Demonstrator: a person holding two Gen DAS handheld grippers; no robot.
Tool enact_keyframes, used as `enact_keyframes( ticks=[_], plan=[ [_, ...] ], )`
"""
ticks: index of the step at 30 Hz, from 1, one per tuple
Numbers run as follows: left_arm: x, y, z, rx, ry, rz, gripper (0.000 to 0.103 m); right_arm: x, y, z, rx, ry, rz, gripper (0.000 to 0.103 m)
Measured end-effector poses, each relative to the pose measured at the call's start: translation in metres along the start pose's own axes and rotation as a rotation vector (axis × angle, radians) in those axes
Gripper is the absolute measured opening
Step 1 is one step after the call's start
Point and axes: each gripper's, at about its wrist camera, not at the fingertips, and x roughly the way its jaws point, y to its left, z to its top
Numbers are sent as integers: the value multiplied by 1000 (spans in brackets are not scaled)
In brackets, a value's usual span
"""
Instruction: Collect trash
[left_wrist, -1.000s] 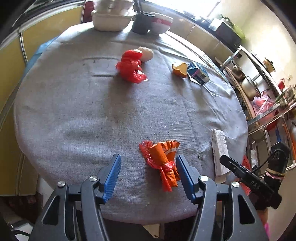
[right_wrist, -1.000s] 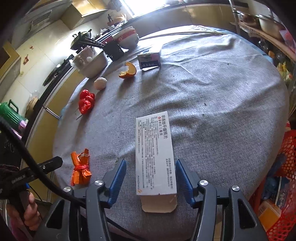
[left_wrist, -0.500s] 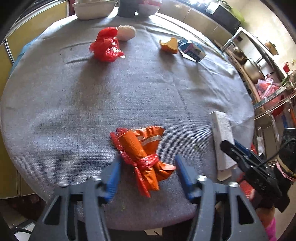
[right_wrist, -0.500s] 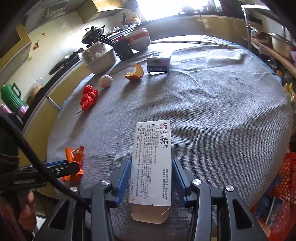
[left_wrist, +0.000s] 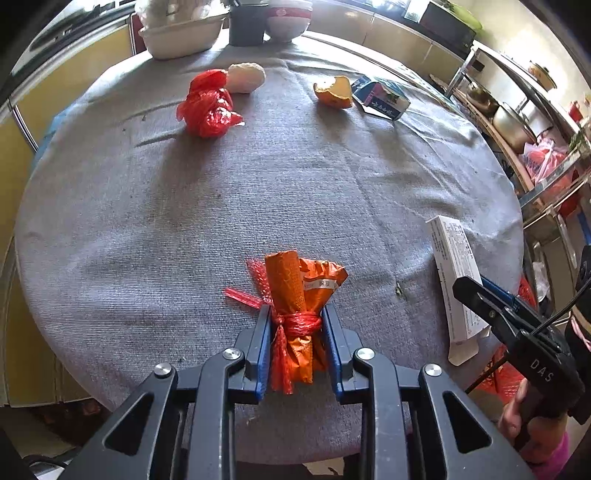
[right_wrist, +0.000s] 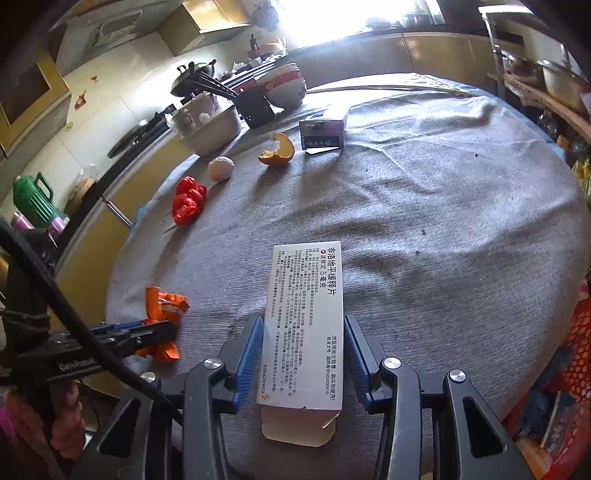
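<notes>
We work over a round table covered in grey woven cloth (left_wrist: 147, 229), with trash scattered across it. At the far rim sit a white rectangular basin (right_wrist: 207, 129), a dark utensil holder (right_wrist: 256, 107) and a red-and-white bowl (right_wrist: 284, 86), which we judge to be kitchenware, not trash.

Next in size is the long white cardboard medicine box (right_wrist: 304, 321), lying flat near the table's near edge with its end flap open. Our right gripper (right_wrist: 304, 354) straddles it: the blue pads stand just beside its long sides, narrowed to the box's width, though we cannot tell from this view whether they already press it. The box should be light, stiff across its width but easy to crush, so a gentle pinch on the long sides near the closed middle suits it.

Our left gripper (left_wrist: 297, 347) is closed on the orange crumpled wrapper bundle tied with red net (left_wrist: 295, 302), its pads pressing the tied waist. That bundle looks soft, light and springy, and the knot is the firmest place to hold.

Farther off lie a crumpled red plastic bag (left_wrist: 208, 105) touching a white rounded lump (left_wrist: 245, 77), soft and slippery, best pinched at a fold. Beyond them, a curved orange peel (left_wrist: 332, 94) rests just beside a small dark-blue carton (left_wrist: 382, 98), both light.
</notes>
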Motion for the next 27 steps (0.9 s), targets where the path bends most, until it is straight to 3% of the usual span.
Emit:
enact_keyframes(
  ticks=[27],
  plan=[
    [-48,-12,-29,27,-110,38,27,-38,37,-17,-81,-70,-7,47]
  ],
)
